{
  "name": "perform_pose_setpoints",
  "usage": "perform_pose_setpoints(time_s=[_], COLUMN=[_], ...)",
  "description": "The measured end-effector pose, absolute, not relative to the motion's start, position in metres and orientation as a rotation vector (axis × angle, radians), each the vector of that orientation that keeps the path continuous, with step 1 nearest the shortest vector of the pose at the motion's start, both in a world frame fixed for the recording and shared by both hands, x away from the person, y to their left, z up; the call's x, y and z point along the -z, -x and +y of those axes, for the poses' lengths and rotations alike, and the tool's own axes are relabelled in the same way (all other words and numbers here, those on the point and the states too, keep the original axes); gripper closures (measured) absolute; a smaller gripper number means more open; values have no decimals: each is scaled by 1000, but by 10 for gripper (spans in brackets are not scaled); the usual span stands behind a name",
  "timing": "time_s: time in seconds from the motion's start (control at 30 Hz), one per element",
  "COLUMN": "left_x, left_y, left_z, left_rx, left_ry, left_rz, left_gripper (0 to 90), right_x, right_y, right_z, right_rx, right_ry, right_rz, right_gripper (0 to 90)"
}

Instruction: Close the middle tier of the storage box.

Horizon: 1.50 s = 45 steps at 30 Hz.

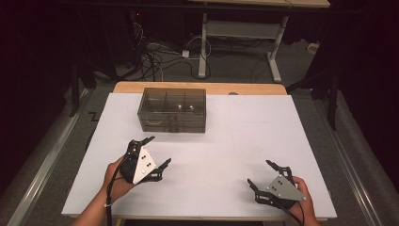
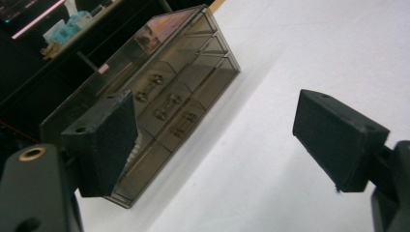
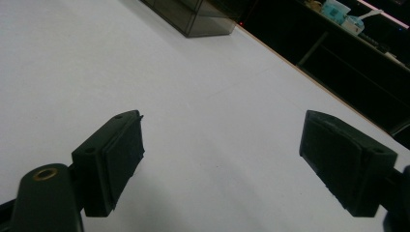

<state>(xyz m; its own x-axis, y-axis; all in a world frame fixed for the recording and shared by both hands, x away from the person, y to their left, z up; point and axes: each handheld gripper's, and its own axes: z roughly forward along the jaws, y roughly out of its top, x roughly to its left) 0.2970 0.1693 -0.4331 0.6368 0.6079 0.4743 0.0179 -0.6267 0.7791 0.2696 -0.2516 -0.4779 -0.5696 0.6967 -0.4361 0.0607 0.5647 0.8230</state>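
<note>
A smoky transparent drawer box [image 1: 172, 109] stands at the far middle-left of the white table [image 1: 235, 141]. In the left gripper view its small drawers [image 2: 169, 101] with little handles face me, all closed. My left gripper [image 1: 159, 151] hovers just in front of the box, open, with nothing between its pads [image 2: 113, 140]. My right gripper [image 1: 259, 174] sits near the front right of the table, open and empty, its pads [image 3: 121, 154] wide apart. A corner of the box [image 3: 193, 17] appears far off in the right gripper view.
Beyond the table's far wooden edge [image 1: 197, 87] is a floor with cables [image 1: 155, 56] and the white legs of another desk [image 1: 240, 37]. Dark shelving with small items [image 3: 348, 19] lies past the table's right side.
</note>
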Motion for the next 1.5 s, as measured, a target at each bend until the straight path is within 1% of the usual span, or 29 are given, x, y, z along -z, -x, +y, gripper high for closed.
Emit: perform_pose_setpoints(time_s=[0.33, 0.5, 0.67, 0.8, 1.0, 1.3, 1.5], left_x=[445, 453, 465, 472, 480, 487, 490], left_y=[-289, -286, -282, -277, -274, -270, -267], left_z=[173, 178, 182, 188, 196, 214, 217], left_rx=[-945, -916, -892, -882, -854, -818, -803], left_ry=[-2102, -2101, -2140, -2126, -2161, -2157, -2135], left_rz=[498, 528, 549, 577, 598, 667, 692], left_gripper=[162, 162, 162, 163, 162, 162, 162], right_x=[478, 478, 479, 479, 481, 483, 482], right_y=[-268, -268, -268, -269, -270, -270, -270], right_z=[-249, -248, -248, -247, -244, -246, -247], right_rx=[-1012, -1008, -1003, -1003, -996, -988, -995], right_ry=[-597, -594, -596, -597, -594, -600, -599], right_rz=[2010, 2015, 2018, 2021, 2039, 2044, 2041], right_gripper=[165, 165, 165, 165, 164, 164, 164])
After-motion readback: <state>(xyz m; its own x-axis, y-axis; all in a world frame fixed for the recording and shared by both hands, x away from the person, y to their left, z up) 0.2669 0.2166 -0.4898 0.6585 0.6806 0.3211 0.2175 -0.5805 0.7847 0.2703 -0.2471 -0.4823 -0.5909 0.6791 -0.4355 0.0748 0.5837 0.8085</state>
